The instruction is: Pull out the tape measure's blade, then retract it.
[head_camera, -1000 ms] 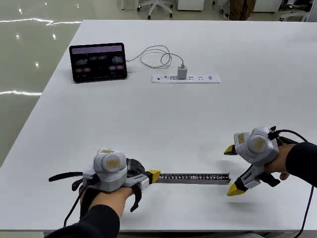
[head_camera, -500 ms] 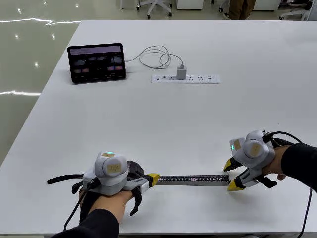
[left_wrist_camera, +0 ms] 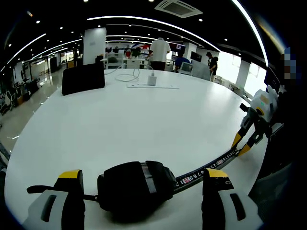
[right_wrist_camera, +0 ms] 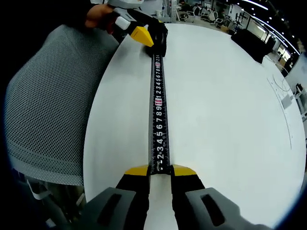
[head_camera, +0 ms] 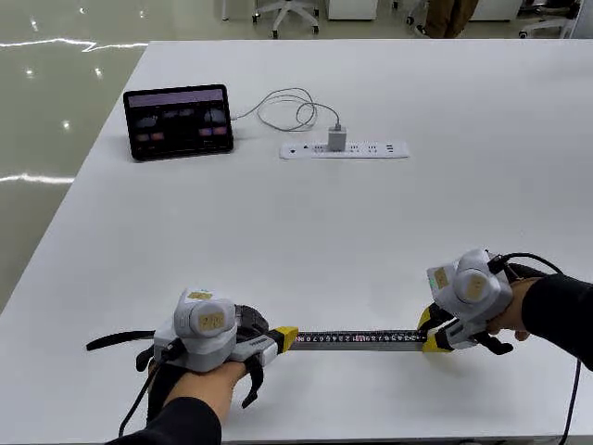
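Stretching along the near edge of the white tabletop (head_camera: 371,222), a tape measure (head_camera: 306,334) lay drawn out between a person's two hand-held tools. A dark tablet (head_camera: 178,120) and a white power strip (head_camera: 345,149) sat well apart from the work at the far side. The left tongs (left_wrist_camera: 144,174) stood spread, one jaw on each side of the measure's black case (left_wrist_camera: 136,187). The left gripper view showed a gap at both jaws, so they bracketed the case rather than squeezed it. The case rested on the tabletop in front of the person's left hand. From it the blade (right_wrist_camera: 159,110) ran flat and straight across the surface, numbers up, to the right tongs (right_wrist_camera: 160,170), which were pressed nearly together and pinching its free end. The first half of the job appeared done or close to done, with a good stretch of blade already out of the case. The second half had not been carried out: the blade lay fully exposed and none of it had been fed back. Judging by the loose bracket around the case, the right tongs would likely need to guide the blade home.
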Tool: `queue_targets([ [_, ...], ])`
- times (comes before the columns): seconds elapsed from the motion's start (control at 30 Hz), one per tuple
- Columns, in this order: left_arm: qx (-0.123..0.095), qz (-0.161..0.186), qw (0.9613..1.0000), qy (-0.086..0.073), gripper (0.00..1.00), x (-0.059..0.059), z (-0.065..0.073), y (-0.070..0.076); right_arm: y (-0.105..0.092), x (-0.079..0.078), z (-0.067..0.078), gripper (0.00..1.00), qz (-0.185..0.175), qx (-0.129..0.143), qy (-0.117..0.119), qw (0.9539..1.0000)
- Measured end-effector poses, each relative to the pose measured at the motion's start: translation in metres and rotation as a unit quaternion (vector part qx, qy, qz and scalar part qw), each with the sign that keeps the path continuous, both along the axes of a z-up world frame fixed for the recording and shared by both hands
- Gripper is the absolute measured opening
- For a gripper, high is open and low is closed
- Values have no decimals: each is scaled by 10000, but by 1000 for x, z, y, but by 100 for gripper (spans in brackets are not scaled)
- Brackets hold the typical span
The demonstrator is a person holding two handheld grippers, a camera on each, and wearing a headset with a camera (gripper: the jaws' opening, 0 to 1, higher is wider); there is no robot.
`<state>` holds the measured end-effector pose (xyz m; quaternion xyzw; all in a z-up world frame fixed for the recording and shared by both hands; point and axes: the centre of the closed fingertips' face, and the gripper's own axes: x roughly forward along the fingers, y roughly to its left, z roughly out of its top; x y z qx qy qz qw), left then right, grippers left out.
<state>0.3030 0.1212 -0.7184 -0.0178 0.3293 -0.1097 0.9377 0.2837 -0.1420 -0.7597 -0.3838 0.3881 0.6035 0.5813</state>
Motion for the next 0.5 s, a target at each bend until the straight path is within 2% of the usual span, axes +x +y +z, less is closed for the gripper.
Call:
queue_targets([
  [0.07,-43,-13,10000,-64,99,2,1,-1,0,0,0,12,-21,38,-42,10000],
  [0.2,-24,-35,10000,-80,98,2,1,-2,0,0,0,12,-102,103,-80,9999],
  [0.3,-90,22,9999,-85,96,2,0,-2,1,0,0,11,-184,33,-51,9998],
  [0.4,-91,92,9999,-17,94,2,-3,1,2,-2,0,11,-155,-90,-108,9998],
  [0.5,-119,186,9997,60,90,2,-6,4,1,-1,0,11,-242,-104,-114,9996],
])
